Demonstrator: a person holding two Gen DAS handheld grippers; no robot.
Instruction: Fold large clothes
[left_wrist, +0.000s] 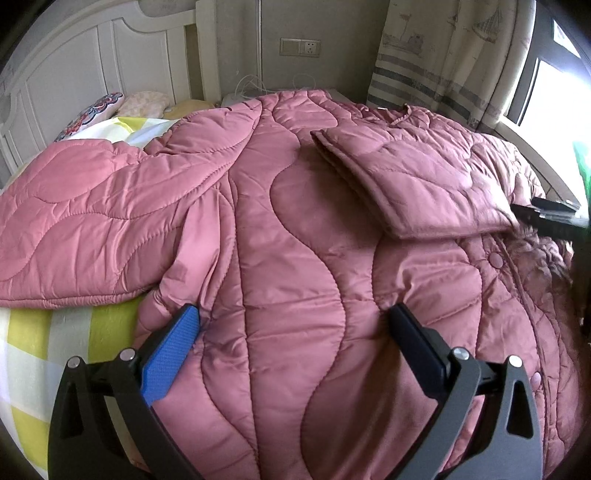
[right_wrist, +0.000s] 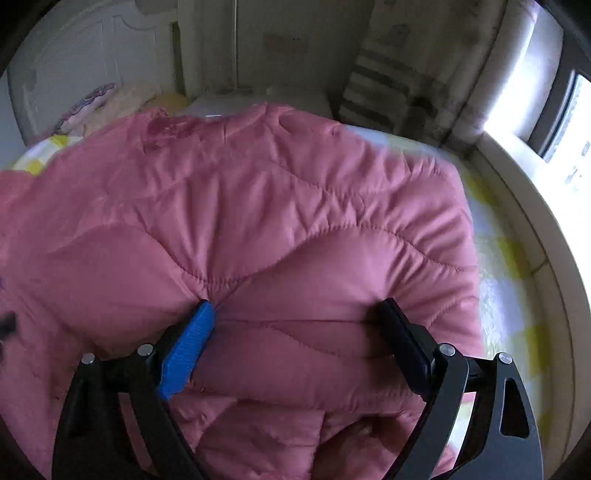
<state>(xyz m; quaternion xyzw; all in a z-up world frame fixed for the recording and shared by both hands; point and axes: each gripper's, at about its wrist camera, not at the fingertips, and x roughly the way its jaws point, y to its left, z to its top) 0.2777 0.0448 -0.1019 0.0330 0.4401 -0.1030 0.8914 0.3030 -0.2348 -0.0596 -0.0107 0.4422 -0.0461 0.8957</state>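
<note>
A large pink quilted jacket (left_wrist: 288, 229) lies spread on the bed. Its left sleeve (left_wrist: 88, 221) stretches out to the left; the right sleeve (left_wrist: 417, 181) is folded over the body. My left gripper (left_wrist: 295, 314) is open, hovering just over the jacket's near part, with nothing between its fingers. My right gripper (right_wrist: 295, 310) is open wide, its fingers pressed against a puffy fold of the jacket (right_wrist: 258, 221). In the left wrist view the right gripper (left_wrist: 546, 218) shows at the right edge, by the folded sleeve's end.
A yellow and white checked sheet (left_wrist: 44, 339) covers the bed. Pillows (left_wrist: 96, 110) lie by the white headboard (left_wrist: 92, 62). A striped curtain (left_wrist: 443, 55) and window sill (right_wrist: 524, 206) run along the right side. A wall socket (left_wrist: 300, 47) sits behind.
</note>
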